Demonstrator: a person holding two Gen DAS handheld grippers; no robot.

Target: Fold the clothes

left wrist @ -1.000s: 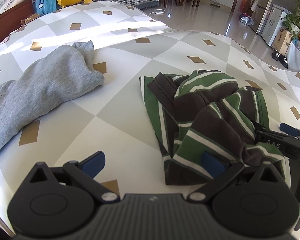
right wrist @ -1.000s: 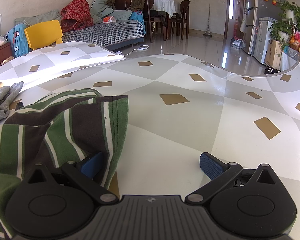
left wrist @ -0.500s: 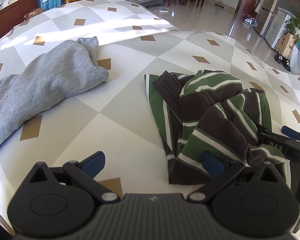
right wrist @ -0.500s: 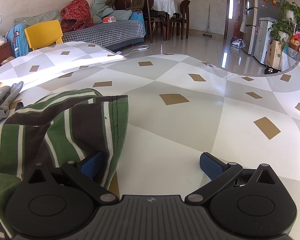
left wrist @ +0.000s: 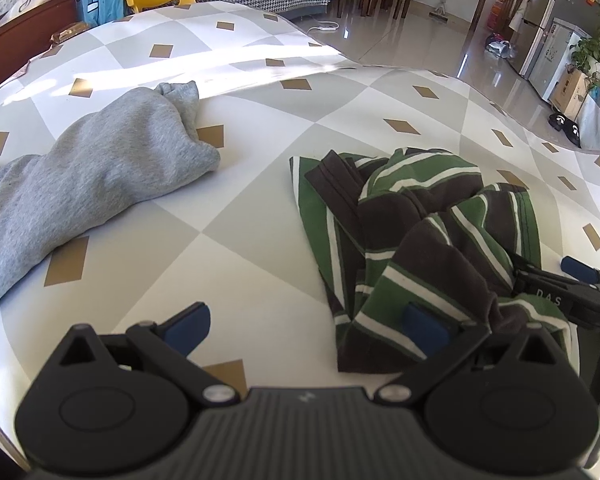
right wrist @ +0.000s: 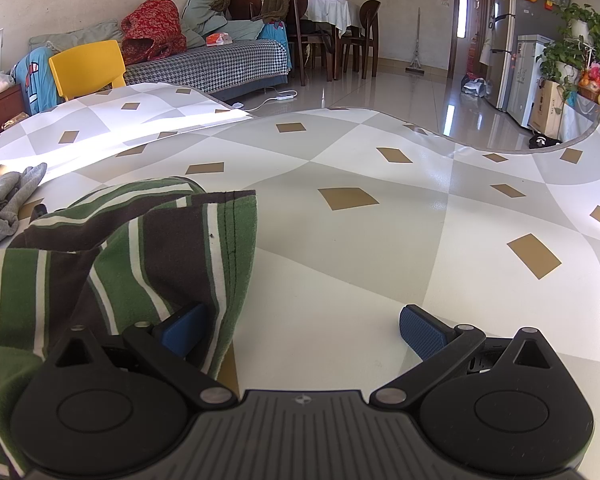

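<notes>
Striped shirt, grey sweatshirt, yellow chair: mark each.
striped shirt (left wrist: 416,236), left wrist view, bunched middle
grey sweatshirt (left wrist: 112,164), left wrist view, sleeve
yellow chair (right wrist: 87,65), right wrist view, backrest

"DAS" in pale letters on the black arm of the right gripper

I see a table covered in a white-and-grey diamond-pattern cloth with small tan lozenges. Two garments lie directly on it: a crumpled green, brown and white striped shirt, and a grey sweatshirt lying left of the shirt, apart from it. Sunlight bands the surface beyond the sweatshirt.
</notes>
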